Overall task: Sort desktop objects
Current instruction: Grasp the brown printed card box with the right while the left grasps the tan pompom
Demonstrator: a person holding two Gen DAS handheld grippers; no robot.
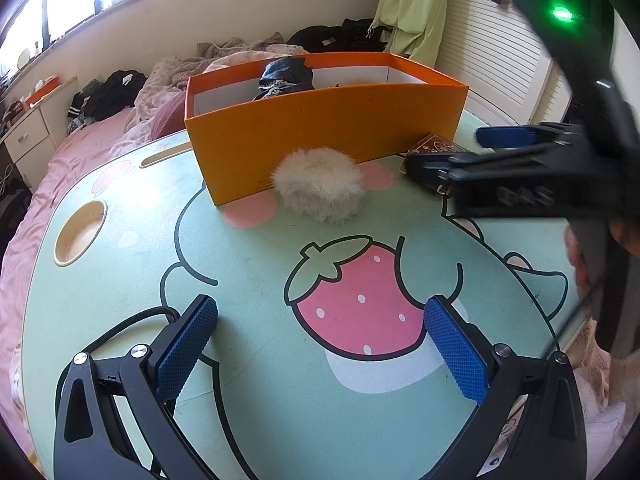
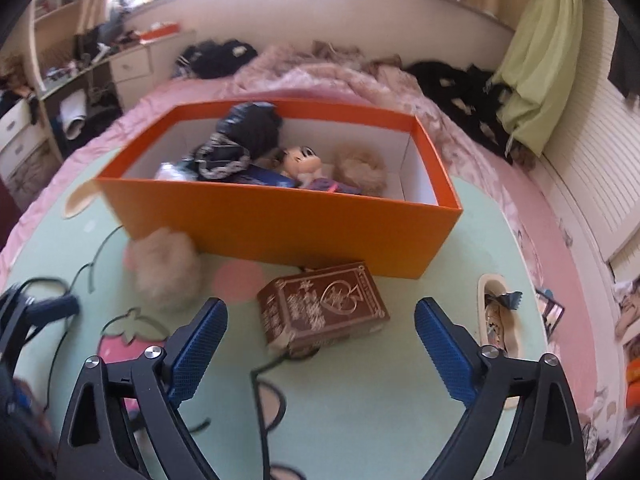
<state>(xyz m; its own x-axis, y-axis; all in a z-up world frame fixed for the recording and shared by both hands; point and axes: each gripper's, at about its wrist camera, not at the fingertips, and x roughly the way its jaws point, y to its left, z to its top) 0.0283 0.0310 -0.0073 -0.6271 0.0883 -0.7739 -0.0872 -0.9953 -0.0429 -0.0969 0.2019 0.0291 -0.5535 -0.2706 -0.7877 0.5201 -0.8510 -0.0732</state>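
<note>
Ahead, beyond both tools: orange box (image 2: 280, 228) on the worktop (image 2: 360, 400), partly filled. Fluffy ball (image 2: 166, 270) left of right tool (image 2: 320, 344); brown carton (image 2: 324, 308) just ahead between wide, empty jaws. Left tool (image 1: 320, 344) wide, empty. Best advanced, centred, squeezed across short sides.

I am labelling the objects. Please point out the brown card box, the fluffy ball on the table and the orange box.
brown card box (image 2: 324, 312): right wrist view, printed top face.
fluffy ball (image 1: 318, 186): left wrist view, middle of fur.
orange box (image 2: 280, 224): right wrist view, front wall.
</note>
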